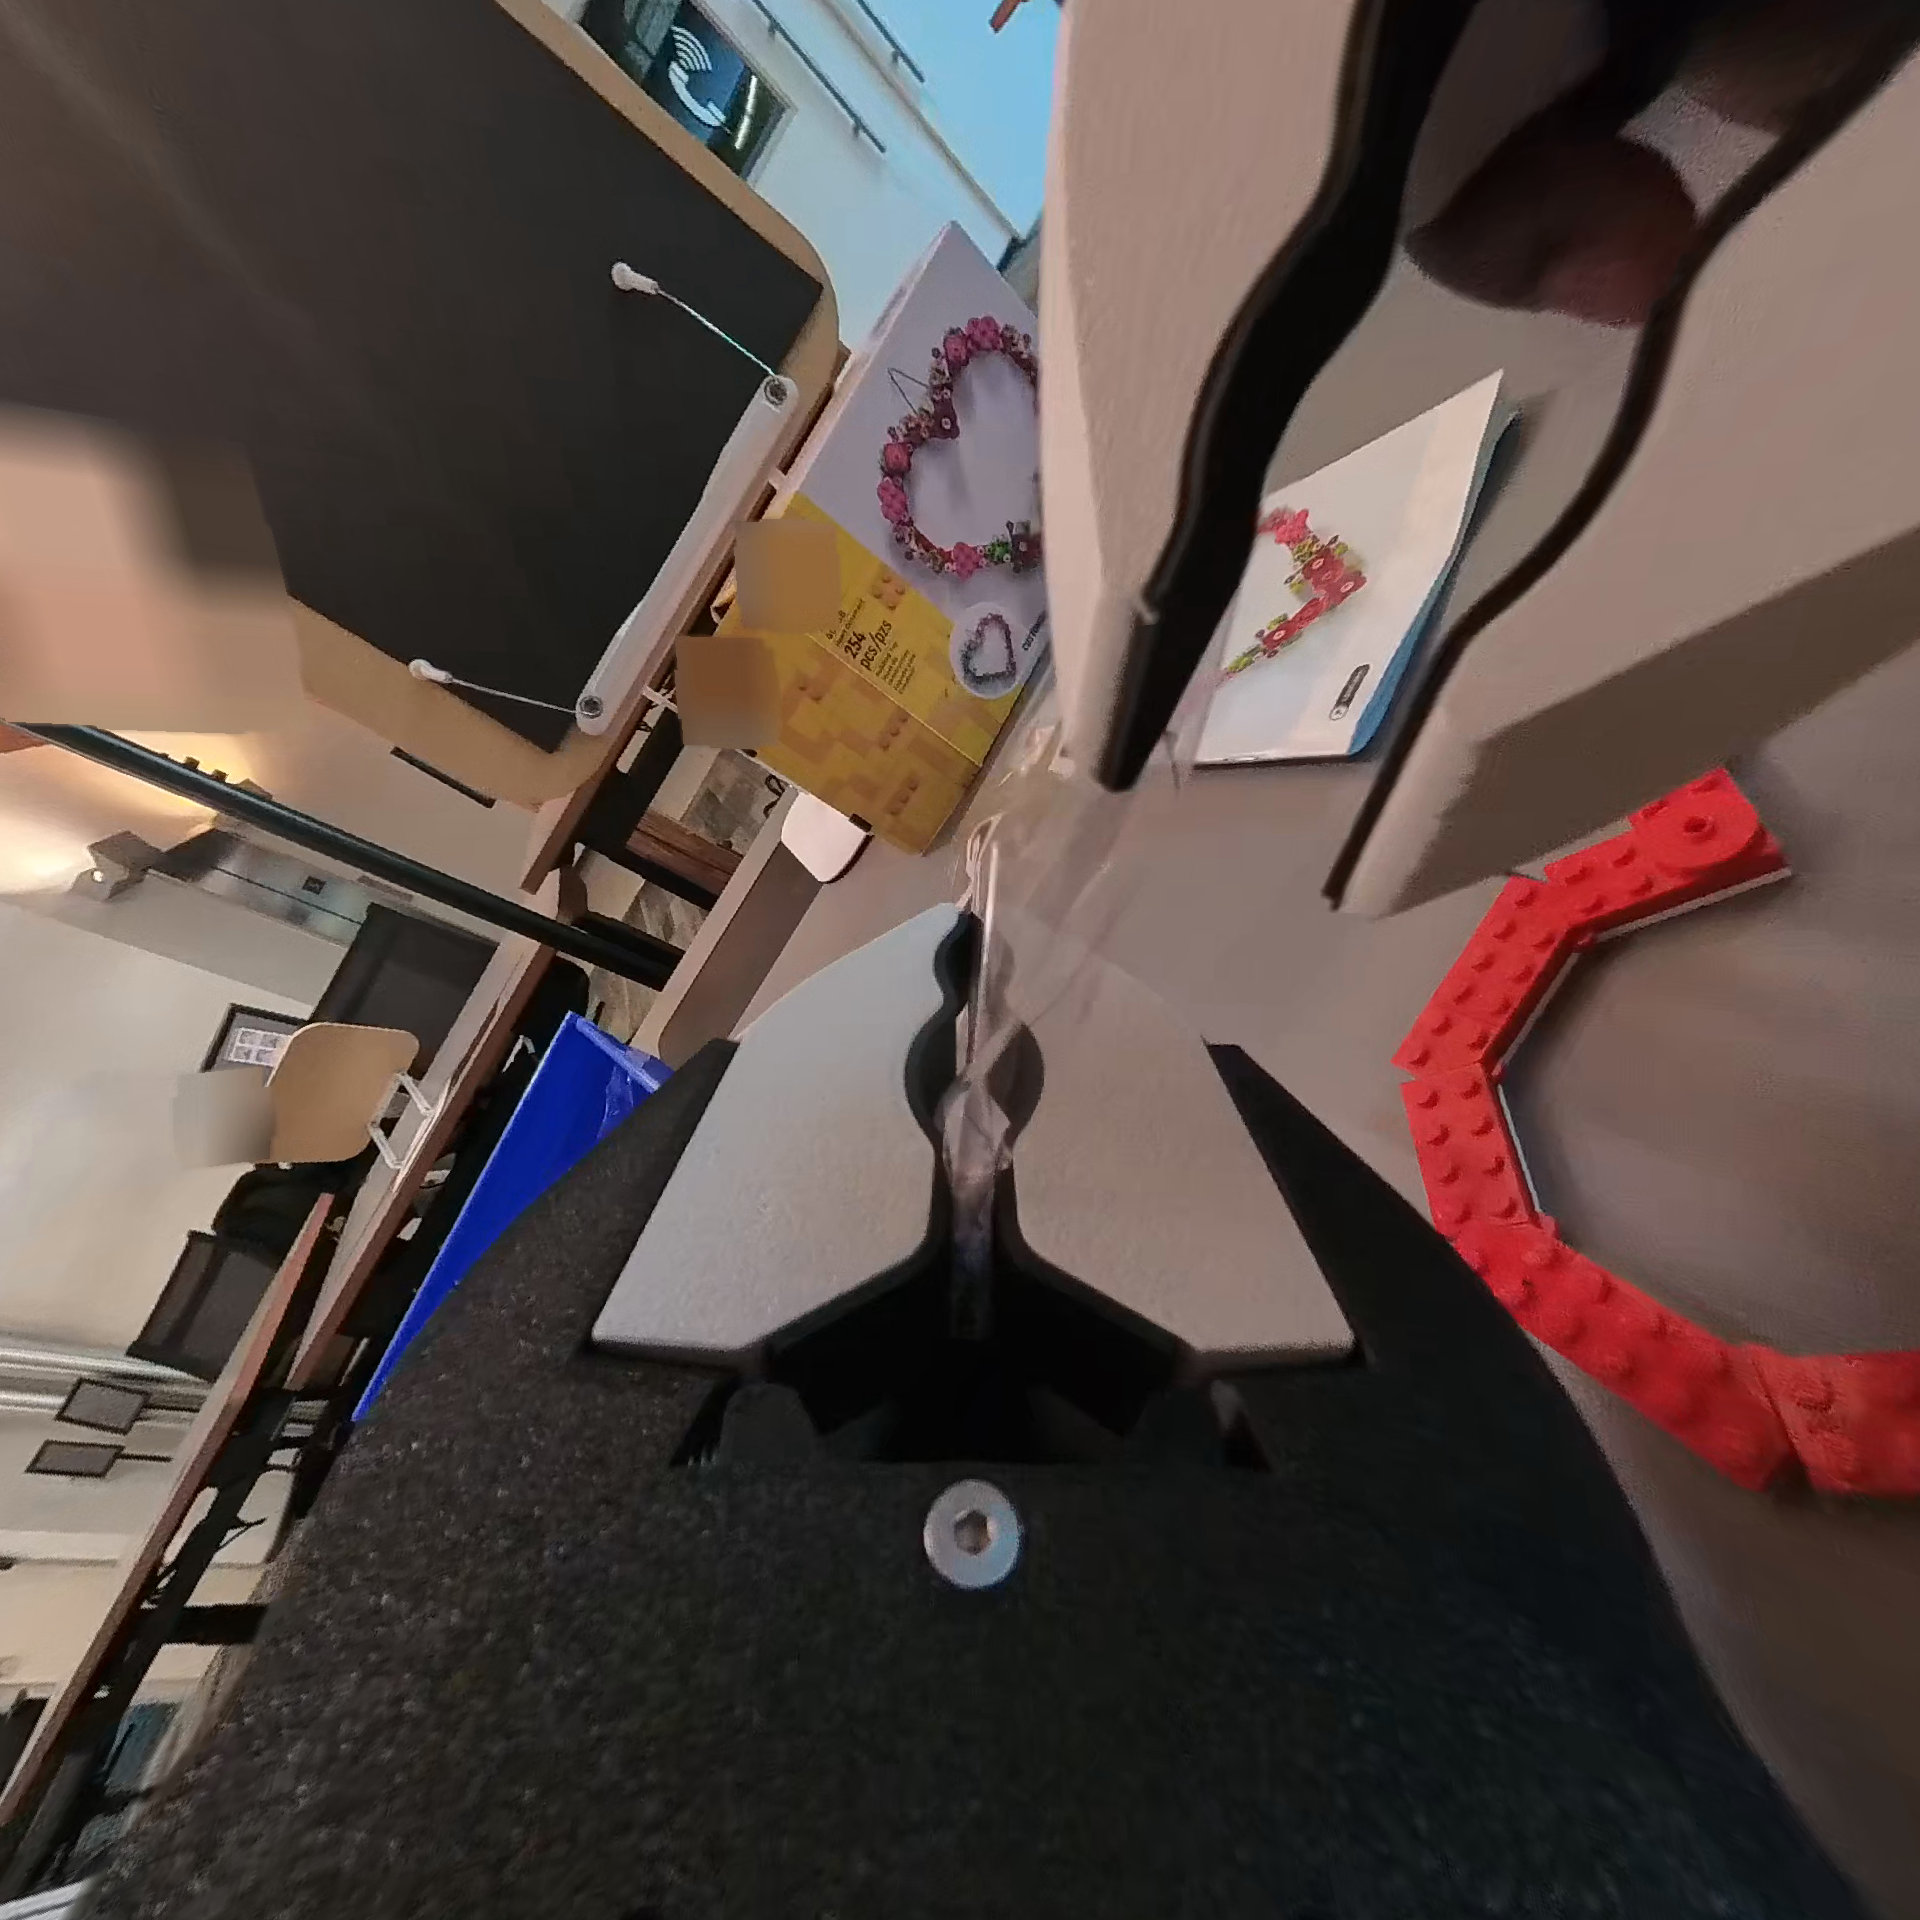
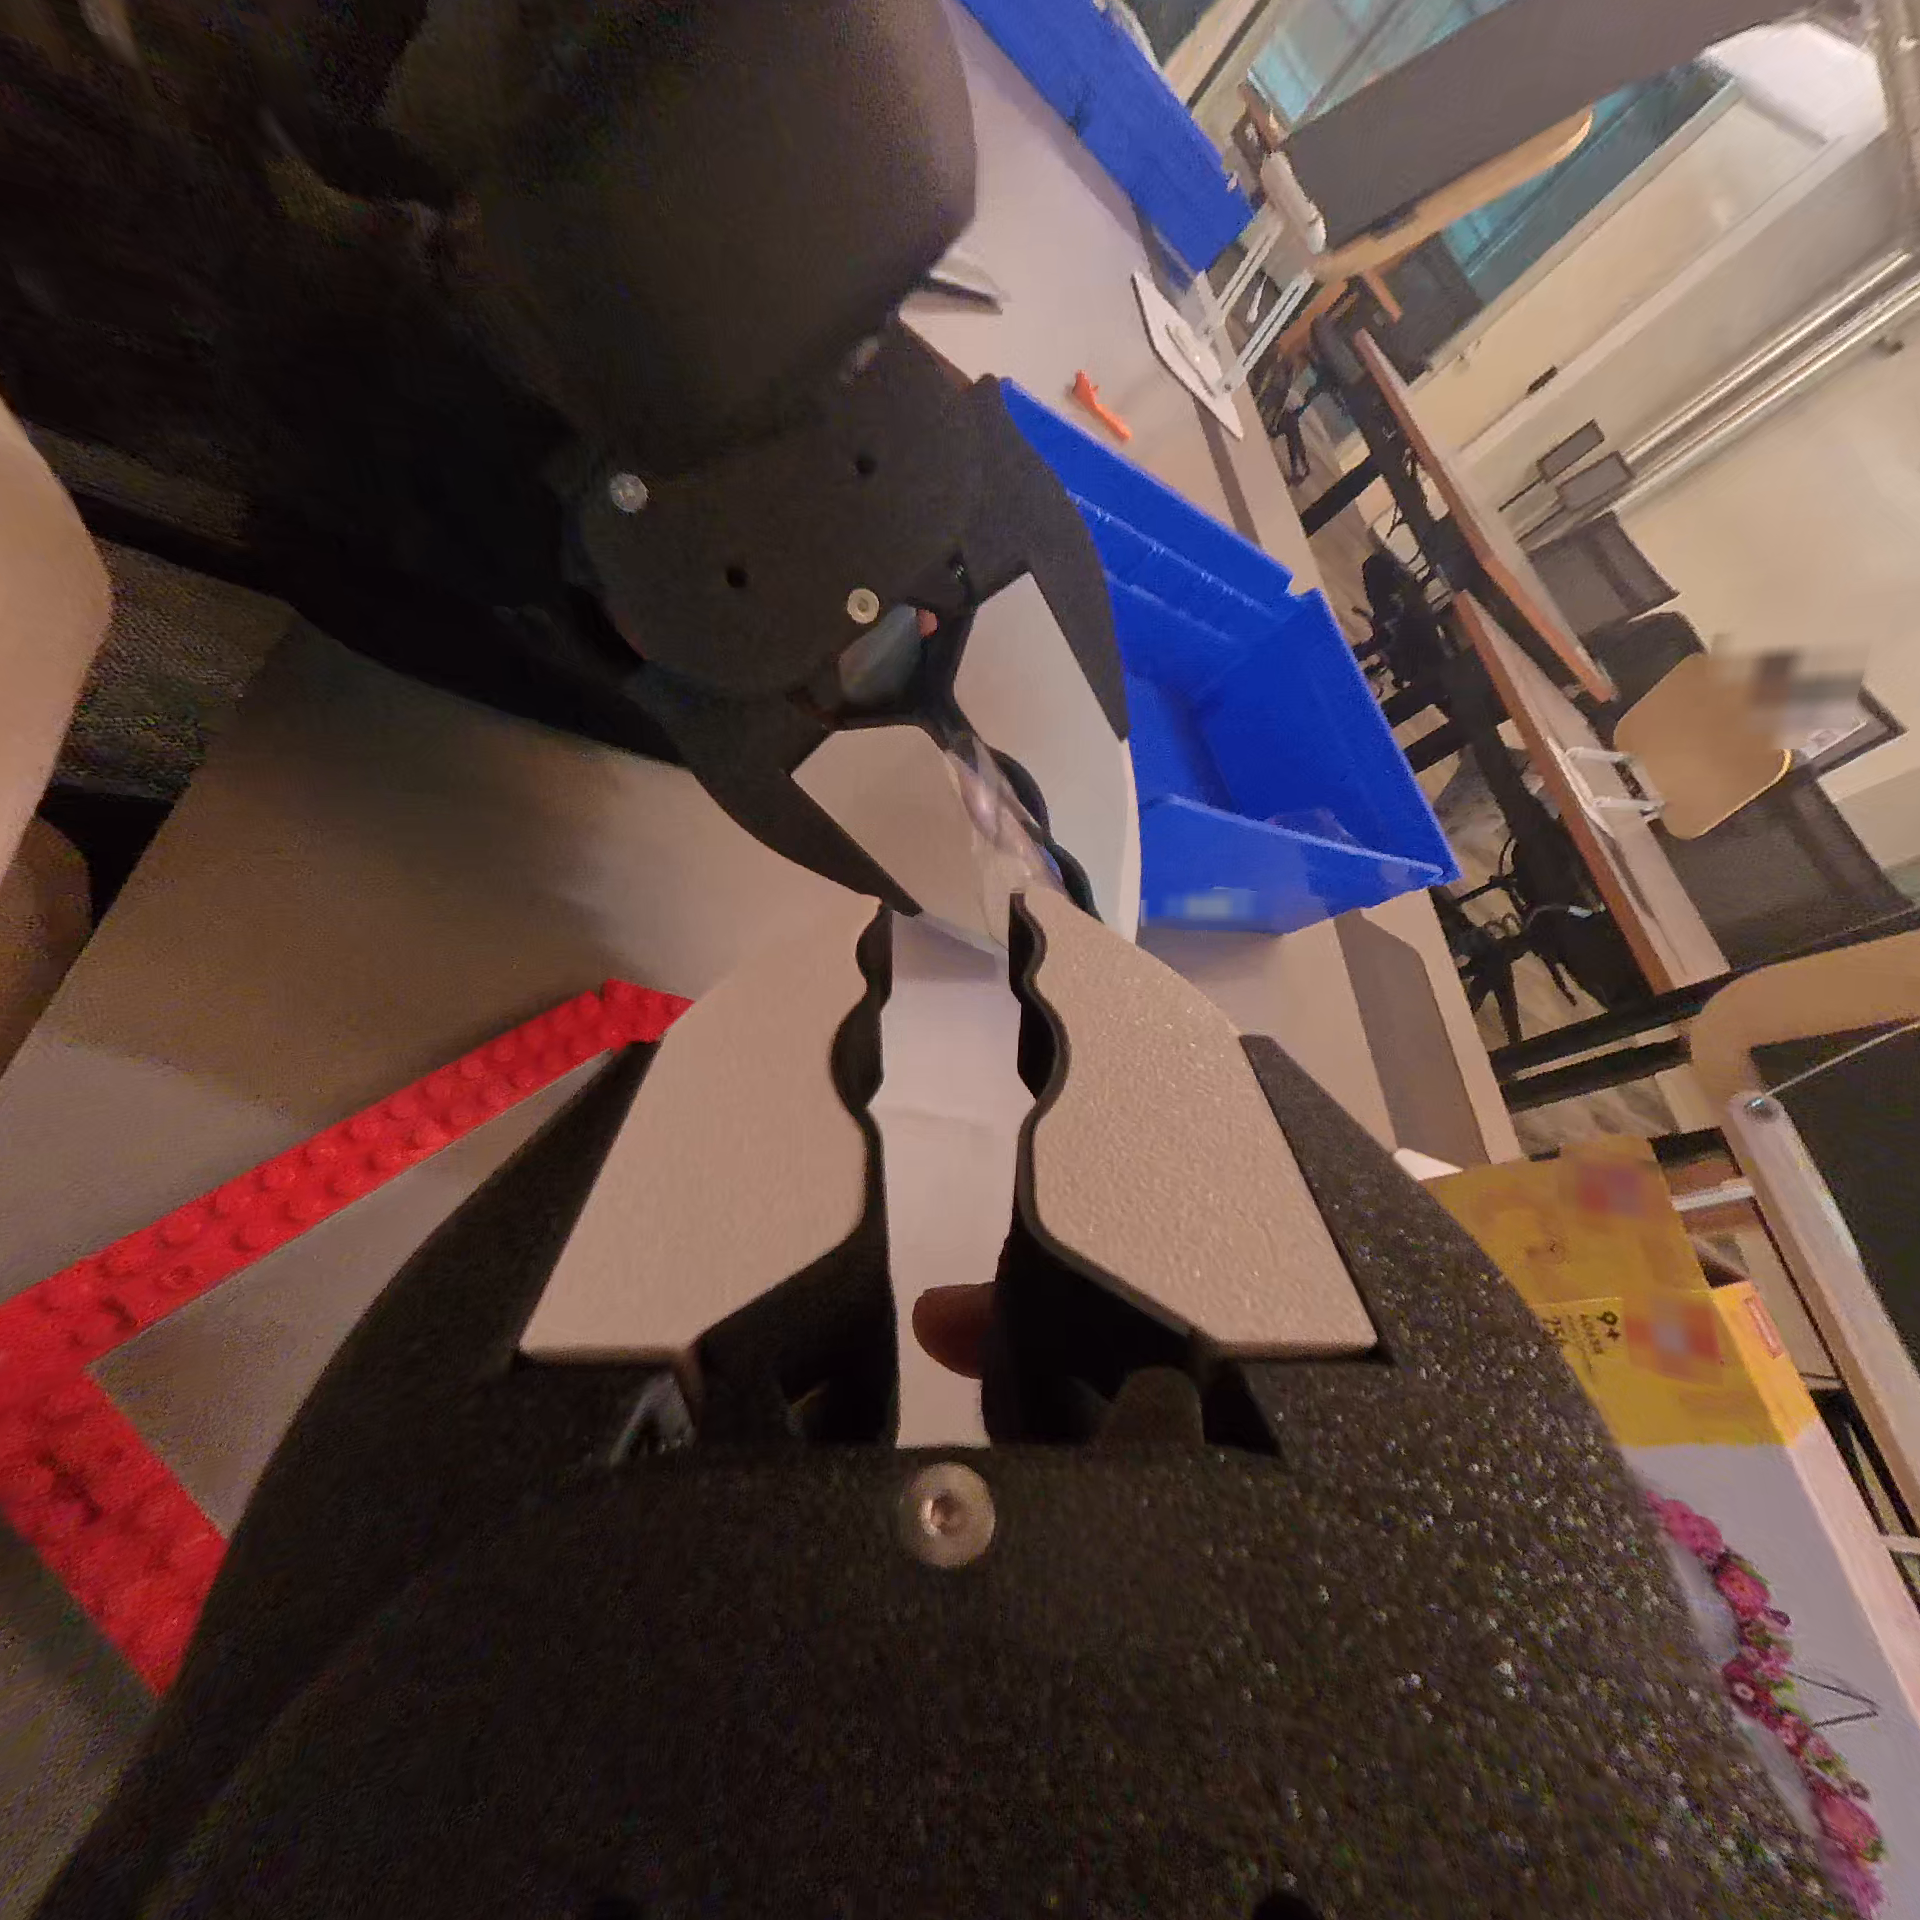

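My left gripper (image 1: pixel 982 971) is shut on a crumpled clear plastic bag (image 1: pixel 987 1081). The bag stretches up and right from its jaws. My right gripper (image 1: pixel 1226 831) faces it from above, open, with one fingertip touching the bag's far end. In the right wrist view my right gripper (image 2: pixel 948 914) shows a clear gap between its jaws, just short of the left gripper (image 2: pixel 997 842) and the bag (image 2: pixel 987 800). A red brick frame (image 1: pixel 1527 1174) lies on the grey table right of the left gripper. It also shows in the right wrist view (image 2: pixel 312 1164).
A box with a flower heart picture (image 1: pixel 914 582) stands at the table's back edge, with a booklet (image 1: pixel 1351 582) lying beside it. Blue bins (image 2: pixel 1247 727) sit on the table beyond the grippers. A small orange piece (image 2: pixel 1101 405) lies farther off. Desks and chairs stand behind.
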Motion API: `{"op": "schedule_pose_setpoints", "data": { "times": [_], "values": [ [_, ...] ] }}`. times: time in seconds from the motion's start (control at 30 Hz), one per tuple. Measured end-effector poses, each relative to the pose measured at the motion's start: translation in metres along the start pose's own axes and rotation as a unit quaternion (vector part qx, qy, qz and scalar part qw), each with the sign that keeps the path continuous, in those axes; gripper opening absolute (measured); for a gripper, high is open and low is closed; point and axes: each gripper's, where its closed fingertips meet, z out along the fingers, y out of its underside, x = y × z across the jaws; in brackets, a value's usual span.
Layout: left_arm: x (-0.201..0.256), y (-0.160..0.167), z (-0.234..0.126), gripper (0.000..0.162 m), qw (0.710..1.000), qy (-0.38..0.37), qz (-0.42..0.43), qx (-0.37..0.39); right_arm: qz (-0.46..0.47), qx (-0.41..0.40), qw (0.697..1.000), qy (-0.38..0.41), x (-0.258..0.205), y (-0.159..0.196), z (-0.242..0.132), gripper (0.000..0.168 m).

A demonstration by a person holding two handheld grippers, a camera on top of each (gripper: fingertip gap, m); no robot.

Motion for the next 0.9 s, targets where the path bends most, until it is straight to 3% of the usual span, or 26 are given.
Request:
{"op": "schedule_pose_setpoints", "data": {
  "times": [0.03,0.33,0.43,0.5,0.7,0.9],
  "values": [
    [0.001,0.001,0.000,0.000,1.000,0.002,0.004,-0.003,0.002,-0.005,1.000,-0.001,0.000,0.002,0.001,0.021],
    [0.021,-0.012,-0.001,0.002,0.989,0.113,-0.100,0.011,-0.063,-0.090,0.994,-0.002,-0.001,0.022,0.006,0.006],
    [0.041,-0.011,-0.008,0.013,0.953,0.240,-0.187,0.016,-0.110,-0.090,0.990,0.022,0.009,0.021,0.001,0.002],
    [0.043,-0.016,-0.013,0.007,0.927,0.285,-0.243,0.035,-0.129,-0.072,0.989,0.031,0.014,0.016,-0.003,0.002],
    [0.036,-0.017,-0.007,0.001,0.932,0.262,-0.250,0.024,-0.186,-0.061,0.979,0.049,0.014,0.011,-0.004,0.004],
    [0.033,-0.010,-0.004,0.001,0.946,0.231,-0.227,0.008,-0.166,-0.027,0.984,0.056,0.013,-0.001,-0.006,0.009]
  ]
}}
